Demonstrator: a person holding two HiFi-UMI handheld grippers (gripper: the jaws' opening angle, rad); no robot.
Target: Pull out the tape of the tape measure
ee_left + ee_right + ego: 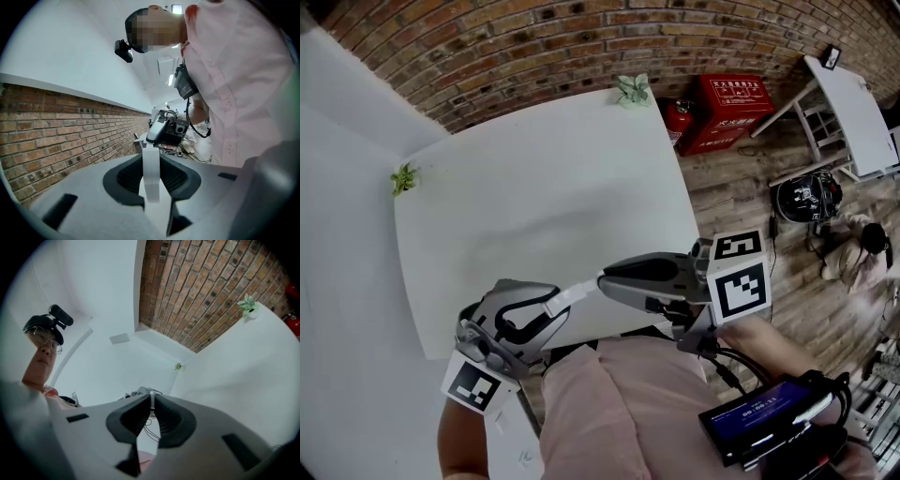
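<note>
Right gripper pinches tape end; left gripper clamps its other end, over worktop's near edge. Pull looks barely begun; next, draw grippers apart.

White table, small green plant at far right corner, second plant at left corner
</note>
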